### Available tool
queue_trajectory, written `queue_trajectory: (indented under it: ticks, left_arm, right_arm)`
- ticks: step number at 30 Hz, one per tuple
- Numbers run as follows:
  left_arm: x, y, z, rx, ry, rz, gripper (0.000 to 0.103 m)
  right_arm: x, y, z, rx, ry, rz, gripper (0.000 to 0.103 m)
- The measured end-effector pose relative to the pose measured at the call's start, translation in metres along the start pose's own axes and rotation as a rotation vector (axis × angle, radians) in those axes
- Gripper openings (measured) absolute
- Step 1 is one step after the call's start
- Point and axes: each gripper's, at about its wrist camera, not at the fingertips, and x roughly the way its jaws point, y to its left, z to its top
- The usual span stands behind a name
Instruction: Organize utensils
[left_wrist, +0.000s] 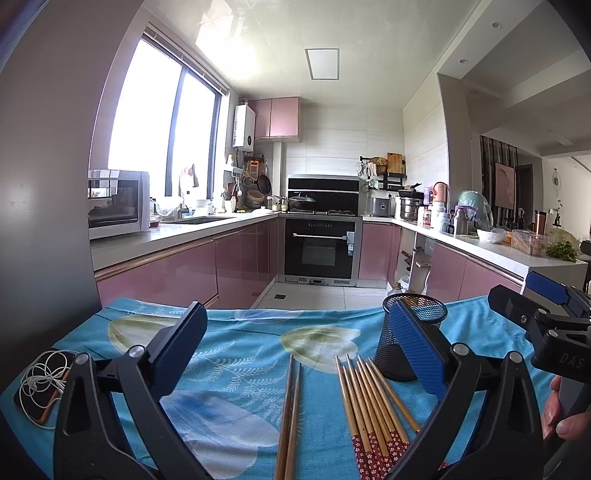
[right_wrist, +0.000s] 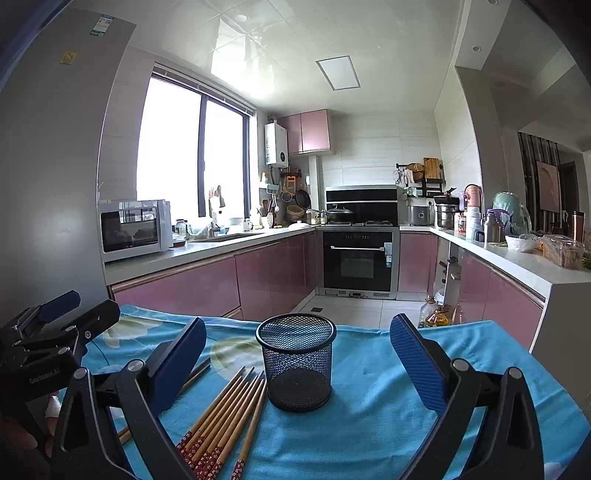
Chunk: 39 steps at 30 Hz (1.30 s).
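Left tongs (left_wrist: 295, 332): nearest the lens, spread wide, empty, hovering low over bench (left_wrist: 240, 369) draped in blue leaf-print cloth.

Far left on cloth: phone (left_wrist: 40, 391) under tangle of white earphones (left_wrist: 44, 373). Unrelated to task, by the look of it.

Centre, directly below left tongs: pair of plain dark chopsticks (left_wrist: 290, 417), lying side by side, touching or nearly so, pointing away from camera.

Right of centre: bundle of bamboo chopsticks (left_wrist: 369, 406), roughly eight, red floral handles toward camera, tips fanned toward holder. Flat on cloth, tips near holder base; contact not discernible.

Further right: black mesh holder (right_wrist: 297, 362), upright, round; no utensils visible inside in right wrist view. Partly masked by right-hand blue pad in left wrist view.

Right tongs (right_wrist: 297, 350): likewise spread wide, nothing held, aimed so that holder sits between the fingers but clear of both pads (right_wrist: 417, 365).

Far right, background: kitchen counter (left_wrist: 498, 247) with jars, bottles, greens. Not involved.

Progress, judged: none yet. No chopstick in holder; every piece loose on cloth. Remaining: gather bamboo bundle and dark pair, stand all in holder. Likely first pick: dark pair, being centred under left tongs. Risk, judged: thin round sticks rolling or scissoring apart when pinched; light holder tipping if nudged.
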Motion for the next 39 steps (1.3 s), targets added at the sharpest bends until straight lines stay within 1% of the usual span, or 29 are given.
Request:
queue_trajectory:
  ticks: [39]
  left_arm:
    - [0.0006, -0.0015, -0.0026, -0.001, -0.001, -0.002, 0.097]
  right_arm:
    - [0.0005, 0.0009, -0.0023, 0.003, -0.006, 0.001, 0.096]
